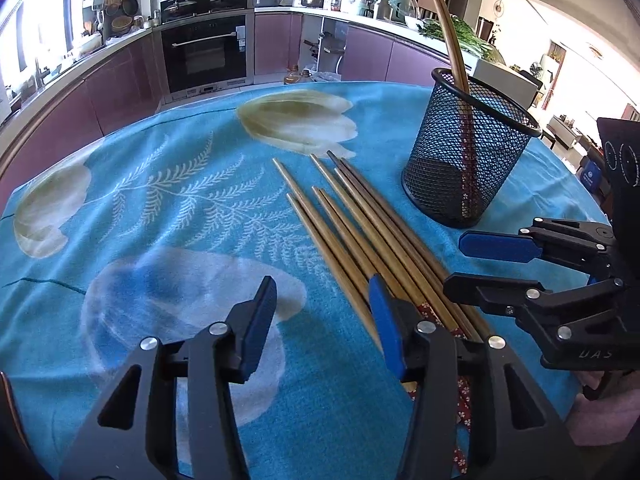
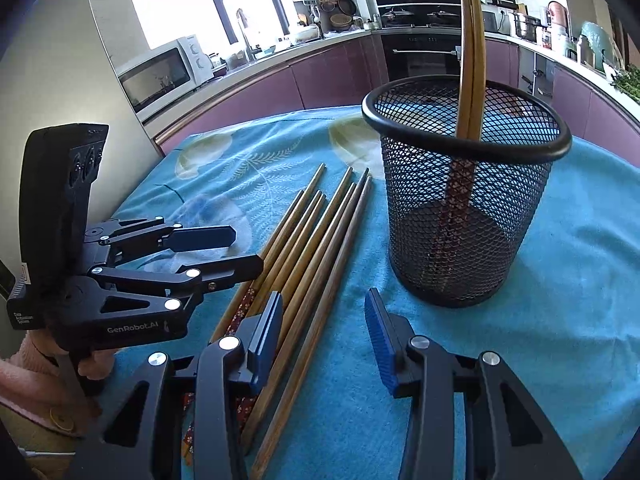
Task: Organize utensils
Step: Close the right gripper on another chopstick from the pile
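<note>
The handle ends of the loose brown wooden chopsticks (image 1: 360, 232) are largely hidden: in the left wrist view they run under the left gripper (image 1: 322, 320), and in the right wrist view under the right gripper (image 2: 324, 336), so only patches of their red flower-patterned wrapping show between the black arms. Their exact count is hard to make out where they overlap; they lie side by side in a loose fan, slim round tapered sticks, tips pointing away toward the kitchen. They rest on a turquoise woven tablecloth (image 1: 168, 208) printed with pale tulips and fern leaves. Just beside them stands a round black wire-mesh holder (image 2: 466, 196) with a smooth rolled rim, and through the mesh the red-patterned lower ends of two upright wooden chopsticks (image 2: 471, 52) show dimly; these lean against the rim. Both grippers are spread wide and hold nothing, their ribbed blue pads (image 2: 380, 340) facing each other over bare cloth and sticks. Each gripper is black plastic with silver rivets. On the side of the left gripper "GenRobot.AI" can be read, with a small white label too blurred to read fully; on the right gripper only the letters "UAS" show. A pink-sleeved hand (image 2: 94, 360) grips the left handle, partly cut off.
</note>
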Demonstrator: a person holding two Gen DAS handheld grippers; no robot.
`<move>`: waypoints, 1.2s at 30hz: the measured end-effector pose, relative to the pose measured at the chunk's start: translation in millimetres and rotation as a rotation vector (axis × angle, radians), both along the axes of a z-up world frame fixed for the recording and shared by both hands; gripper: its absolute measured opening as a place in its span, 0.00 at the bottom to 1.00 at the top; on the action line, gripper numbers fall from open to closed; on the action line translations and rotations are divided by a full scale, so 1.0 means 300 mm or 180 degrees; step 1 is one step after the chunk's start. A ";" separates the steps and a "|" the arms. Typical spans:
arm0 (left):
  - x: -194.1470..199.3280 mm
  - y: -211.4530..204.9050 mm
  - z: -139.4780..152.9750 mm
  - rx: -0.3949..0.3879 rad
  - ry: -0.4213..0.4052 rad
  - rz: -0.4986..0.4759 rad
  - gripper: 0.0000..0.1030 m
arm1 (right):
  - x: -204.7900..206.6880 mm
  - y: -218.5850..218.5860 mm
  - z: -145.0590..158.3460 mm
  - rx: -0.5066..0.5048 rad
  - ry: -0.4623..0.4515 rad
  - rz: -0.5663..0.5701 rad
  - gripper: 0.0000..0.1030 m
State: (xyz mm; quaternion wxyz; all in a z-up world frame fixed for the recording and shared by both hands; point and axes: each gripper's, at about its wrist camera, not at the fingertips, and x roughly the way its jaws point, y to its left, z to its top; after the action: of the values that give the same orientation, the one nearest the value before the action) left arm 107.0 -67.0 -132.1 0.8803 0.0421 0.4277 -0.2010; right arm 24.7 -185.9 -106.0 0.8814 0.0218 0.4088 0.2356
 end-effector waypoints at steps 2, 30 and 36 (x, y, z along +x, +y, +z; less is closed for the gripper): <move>0.001 -0.003 -0.001 0.0001 0.0008 -0.0015 0.43 | 0.006 0.002 -0.009 -0.0034 0.0018 -0.0012 0.36; 0.012 -0.002 -0.013 -0.0006 0.0110 -0.0121 0.18 | 0.042 0.027 -0.025 -0.0272 0.0027 -0.0110 0.27; 0.015 -0.005 -0.011 -0.0002 0.0115 -0.0049 0.16 | 0.052 0.017 -0.029 -0.0180 0.0075 -0.0132 0.11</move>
State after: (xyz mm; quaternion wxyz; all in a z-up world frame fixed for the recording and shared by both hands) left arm 111.4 -68.6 -135.4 0.8709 0.0415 0.4432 -0.2086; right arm 40.4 -180.7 -114.5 0.8815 0.0082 0.4250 0.2054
